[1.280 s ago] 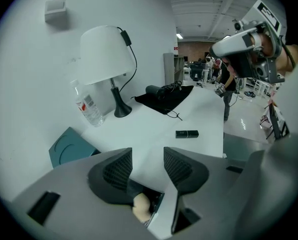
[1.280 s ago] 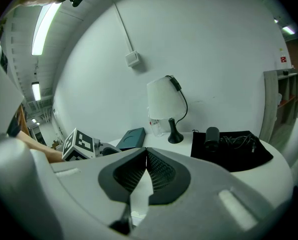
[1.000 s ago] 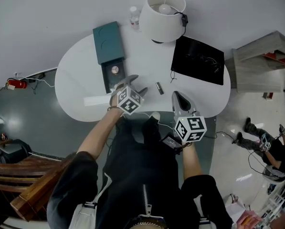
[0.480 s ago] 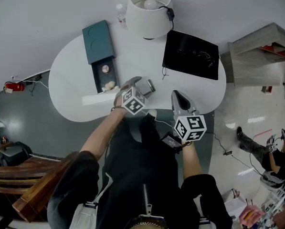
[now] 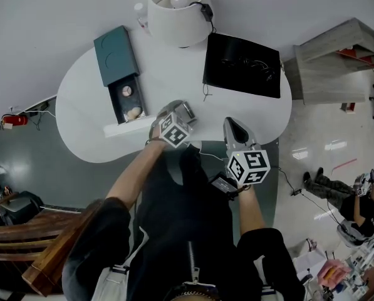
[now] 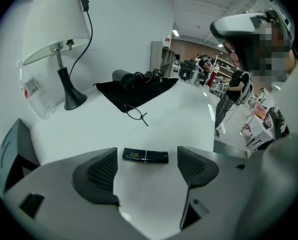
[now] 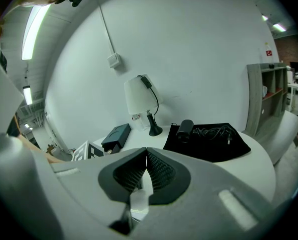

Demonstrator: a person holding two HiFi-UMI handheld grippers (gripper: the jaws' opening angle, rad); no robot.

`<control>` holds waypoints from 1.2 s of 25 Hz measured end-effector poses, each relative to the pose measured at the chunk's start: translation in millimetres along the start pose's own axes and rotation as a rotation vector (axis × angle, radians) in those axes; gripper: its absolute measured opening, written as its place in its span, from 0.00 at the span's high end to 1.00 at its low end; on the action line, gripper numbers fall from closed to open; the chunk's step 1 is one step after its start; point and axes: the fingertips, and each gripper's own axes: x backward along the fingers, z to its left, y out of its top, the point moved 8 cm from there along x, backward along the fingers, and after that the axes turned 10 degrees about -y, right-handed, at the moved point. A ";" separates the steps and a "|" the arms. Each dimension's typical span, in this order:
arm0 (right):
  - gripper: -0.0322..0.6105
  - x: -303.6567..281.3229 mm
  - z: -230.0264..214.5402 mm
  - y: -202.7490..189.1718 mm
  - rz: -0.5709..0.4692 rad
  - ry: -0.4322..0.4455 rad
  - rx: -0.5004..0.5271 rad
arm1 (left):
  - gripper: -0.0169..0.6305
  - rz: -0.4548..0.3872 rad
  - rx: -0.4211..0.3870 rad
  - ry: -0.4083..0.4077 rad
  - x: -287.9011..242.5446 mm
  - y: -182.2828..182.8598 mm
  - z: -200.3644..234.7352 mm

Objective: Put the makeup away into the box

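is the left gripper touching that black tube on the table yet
Apart. In the left gripper view the left gripper, jaws just opened wider, flanks the black tube with bare table either side.

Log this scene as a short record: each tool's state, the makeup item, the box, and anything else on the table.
left tool: open, jaws just been opening, tube between the tips, untouched
right tool: shut, empty
black tube: lying flat on white table
teal box: drawer slid open
others: lamp, black cloth
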 end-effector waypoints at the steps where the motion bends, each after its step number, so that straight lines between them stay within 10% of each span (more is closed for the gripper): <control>1: 0.94 0.2 -1.2 -0.4 0.002 -0.003 -0.001 | 0.42 0.006 0.003 -0.002 -2.6 -0.5 0.2; 30: 0.94 -9.7 3.3 -1.4 0.018 -0.009 -0.007 | 0.44 0.013 -0.013 0.047 7.9 7.4 13.4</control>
